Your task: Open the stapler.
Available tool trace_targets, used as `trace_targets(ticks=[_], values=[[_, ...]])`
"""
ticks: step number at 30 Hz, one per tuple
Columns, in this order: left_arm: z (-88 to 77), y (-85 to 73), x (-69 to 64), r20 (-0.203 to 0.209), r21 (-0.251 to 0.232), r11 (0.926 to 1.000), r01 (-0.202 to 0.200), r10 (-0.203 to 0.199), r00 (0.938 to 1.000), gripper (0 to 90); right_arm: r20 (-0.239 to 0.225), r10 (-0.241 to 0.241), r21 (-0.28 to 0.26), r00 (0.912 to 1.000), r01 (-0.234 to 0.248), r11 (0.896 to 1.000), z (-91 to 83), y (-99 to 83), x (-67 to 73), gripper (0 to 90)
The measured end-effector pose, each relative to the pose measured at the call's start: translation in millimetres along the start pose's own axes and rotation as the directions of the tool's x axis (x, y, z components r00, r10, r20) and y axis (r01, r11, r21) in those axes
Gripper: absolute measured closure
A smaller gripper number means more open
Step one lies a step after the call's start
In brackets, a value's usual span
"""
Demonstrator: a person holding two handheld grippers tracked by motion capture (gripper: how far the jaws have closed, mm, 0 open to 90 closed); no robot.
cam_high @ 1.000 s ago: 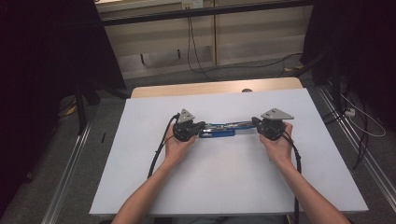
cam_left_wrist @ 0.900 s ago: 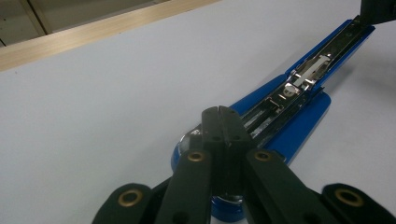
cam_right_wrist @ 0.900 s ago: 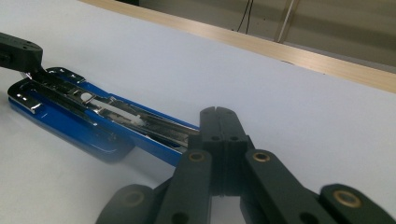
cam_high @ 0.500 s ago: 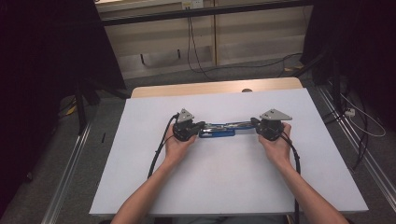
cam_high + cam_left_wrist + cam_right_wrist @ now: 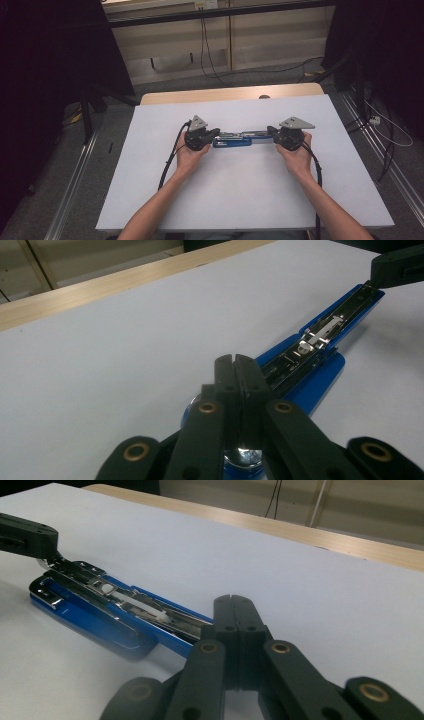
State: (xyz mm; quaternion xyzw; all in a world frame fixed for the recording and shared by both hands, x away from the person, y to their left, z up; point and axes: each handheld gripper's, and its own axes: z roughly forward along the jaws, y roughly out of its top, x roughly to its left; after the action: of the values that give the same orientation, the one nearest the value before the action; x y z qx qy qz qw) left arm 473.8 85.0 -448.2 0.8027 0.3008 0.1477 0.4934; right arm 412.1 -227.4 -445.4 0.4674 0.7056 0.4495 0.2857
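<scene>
While both forearms come in from the near edge of the white-covered table (image 5: 240, 200), each hand holds its black two-jaw tool level over the sheet, tips turned inward toward one another. Closest in the left gripper view, the left gripper (image 5: 234, 362) has its fingers pressed together with no gap between the pads, and a blue metal stapler with a shiny steel magazine (image 5: 320, 340), swung open flat, runs away from just under and beyond those fingertips. Likewise the right gripper (image 5: 235, 602) has its fingers closed flat against each other, its tips at the opposite end of the same opened stapler (image 5: 100, 605); whether either pair pinches the metal rail or merely rests against it cannot be told. From the high view the stapler (image 5: 232, 140) lies stretched between the two sets of fingertips, left gripper (image 5: 216, 133) at one end, right gripper (image 5: 271, 132) at the other. Beyond the fingertips, a bare strip of pale wooden tabletop (image 5: 225, 95) edges the far side.
</scene>
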Motion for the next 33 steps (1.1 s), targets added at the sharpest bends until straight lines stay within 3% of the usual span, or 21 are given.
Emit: trace_targets(ticks=[4, 9, 14, 16, 18, 22, 24, 26, 31, 33], values=[[-3.4, 3.0, -3.5, 0.000, -0.028, 0.9996, -0.003, 0.003, 1.0000, 83.4, -0.009, 0.006, -0.020, 0.9999, -0.006, 1.000, -0.5, 1.8, 0.8, 84.2], [-8.0, 7.5, -7.5, -0.008, -0.042, 0.9991, -0.006, 0.006, 1.0000, 70.4, -0.020, 0.022, -0.031, 0.9996, -0.023, 0.999, -3.0, 2.7, -0.5, 74.2], [-11.6, 7.8, -6.6, -0.023, -0.046, 0.9988, 0.017, -0.018, 0.9996, 51.7, -0.024, 0.041, -0.049, 0.9989, -0.042, 0.998, -5.6, 4.6, -0.4, 53.0], [-14.3, 8.6, -6.3, -0.068, -0.047, 0.9988, 0.015, -0.019, 0.9975, 40.7, -0.015, 0.058, -0.057, 0.9982, -0.059, 0.997, -6.4, 5.3, -0.3, 40.3], [-16.6, 9.4, -4.0, -0.066, -0.061, 0.9977, 0.030, -0.034, 0.9973, 36.3, -0.021, 0.080, -0.059, 0.9966, -0.081, 0.995, -6.7, 5.4, -0.8, 33.4], [-20.2, 10.4, -2.1, -0.086, -0.043, 0.9989, 0.018, -0.021, 0.9961, 18.1, -0.030, 0.093, -0.060, 0.9952, -0.095, 0.994, -7.6, 5.7, 0.4, 15.9], [-22.6, 10.0, -2.5, -0.095, -0.018, 0.9998, 0.001, -0.003, 0.9955, 14.9, -0.025, 0.087, -0.075, 0.9959, -0.089, 0.993, -8.8, 7.0, 0.8, 12.4], [-25.3, 9.5, -1.9, -0.085, -0.020, 0.9997, 0.013, -0.014, 0.9962, 8.0, -0.029, 0.079, -0.080, 0.9964, -0.081, 0.993, -11.1, 8.0, 0.9, 7.6], [-35.2, 6.2, 0.4, -0.085, -0.025, 0.9996, 0.013, -0.015, 0.9963, 4.5, -0.020, 0.082, -0.081, 0.9964, -0.084, 0.993, -19.0, 5.7, -1.8, 5.7], [-40.1, 4.7, 1.4, -0.061, -0.018, 0.9997, 0.015, -0.016, 0.9980, 4.7, -0.030, 0.078, -0.085, 0.9965, -0.081, 0.993, -22.6, 3.3, -2.9, 5.4]])
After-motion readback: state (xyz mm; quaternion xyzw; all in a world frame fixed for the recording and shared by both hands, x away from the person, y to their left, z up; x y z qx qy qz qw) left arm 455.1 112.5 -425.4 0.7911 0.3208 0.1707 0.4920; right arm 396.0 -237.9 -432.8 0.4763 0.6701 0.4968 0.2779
